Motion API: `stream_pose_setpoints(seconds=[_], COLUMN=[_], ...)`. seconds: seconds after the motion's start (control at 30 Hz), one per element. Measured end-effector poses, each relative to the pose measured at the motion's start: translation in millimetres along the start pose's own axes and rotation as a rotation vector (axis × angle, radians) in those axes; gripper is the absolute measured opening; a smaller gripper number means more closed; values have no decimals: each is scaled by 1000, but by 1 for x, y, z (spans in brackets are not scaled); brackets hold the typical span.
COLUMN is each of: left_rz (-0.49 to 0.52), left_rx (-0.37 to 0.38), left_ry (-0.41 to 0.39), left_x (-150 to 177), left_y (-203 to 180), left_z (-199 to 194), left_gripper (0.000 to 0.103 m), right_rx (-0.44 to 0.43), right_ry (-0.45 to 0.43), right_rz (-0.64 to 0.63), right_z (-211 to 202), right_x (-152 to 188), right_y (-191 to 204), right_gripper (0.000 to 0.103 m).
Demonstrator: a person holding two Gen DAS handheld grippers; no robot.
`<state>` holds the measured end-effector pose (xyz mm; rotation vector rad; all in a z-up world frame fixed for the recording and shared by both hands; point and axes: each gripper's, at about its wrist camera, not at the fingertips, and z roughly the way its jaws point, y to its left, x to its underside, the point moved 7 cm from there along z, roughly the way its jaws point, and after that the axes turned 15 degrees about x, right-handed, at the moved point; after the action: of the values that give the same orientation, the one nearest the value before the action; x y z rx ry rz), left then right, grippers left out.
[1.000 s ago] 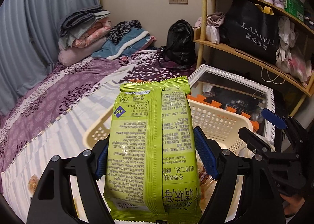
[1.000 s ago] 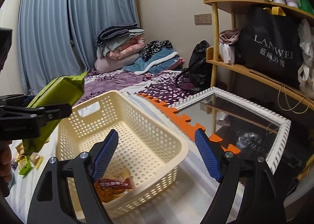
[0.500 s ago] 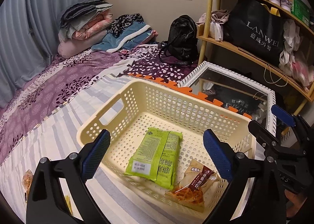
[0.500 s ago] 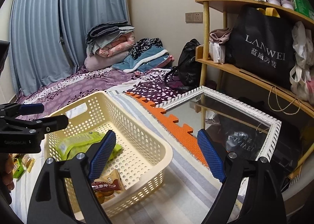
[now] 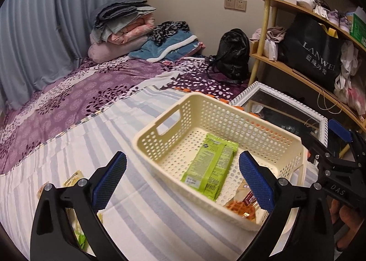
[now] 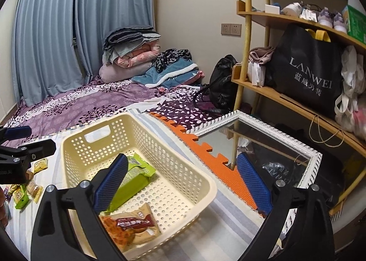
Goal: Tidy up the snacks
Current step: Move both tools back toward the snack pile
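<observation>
A second ago the left gripper [image 5: 181, 177] was clamped on the green snack packet; now its blue pads are spreading wide with nothing between them, filling the bottom of the left wrist view over the striped sheet [image 5: 141, 213]. The right gripper [image 6: 180, 182], low in its own view, is also opening and empty, hanging above the near end of the basket.

The green snack packet [image 5: 211, 169] has gone from upright in the jaws to lying flat, label side up, on the floor of the cream perforated basket [image 5: 160, 144] at centre right of the left wrist view. Just nearer, in the basket's front corner, lies the clear waffle-snack packet [image 6: 131, 224] with its brown label. So two snacks are stowed, and that placement looks finished.

More remain outside: small yellow and green packets [image 6: 21, 197] lie loose on the sheet at the left edge of the right wrist view, beside the other gripper. Those are likely next.

Beyond the basket run the orange foam mat [image 6: 205, 153], the white-framed mirror [image 6: 315, 158] and, at the far end of the purple bedding, folded blankets [image 5: 123, 23].
</observation>
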<state>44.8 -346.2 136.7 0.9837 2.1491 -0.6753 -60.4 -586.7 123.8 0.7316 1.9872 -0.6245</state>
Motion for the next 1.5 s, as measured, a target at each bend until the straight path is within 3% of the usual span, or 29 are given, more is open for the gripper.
stream_pose_setpoints(seconds=[0.53, 1.5], left_rz=[-137, -340], left_rx=[-51, -159], left_ry=[-46, -90], left_x=[41, 117], left_y=[64, 165], left_z=[-60, -138], left_gripper=[100, 100], right_rx=[-63, -232], right_ry=[-23, 8], right_rz=[-95, -295], right_z=[-43, -95], right_x=[-15, 6], right_y=[58, 186], right_gripper=[97, 97])
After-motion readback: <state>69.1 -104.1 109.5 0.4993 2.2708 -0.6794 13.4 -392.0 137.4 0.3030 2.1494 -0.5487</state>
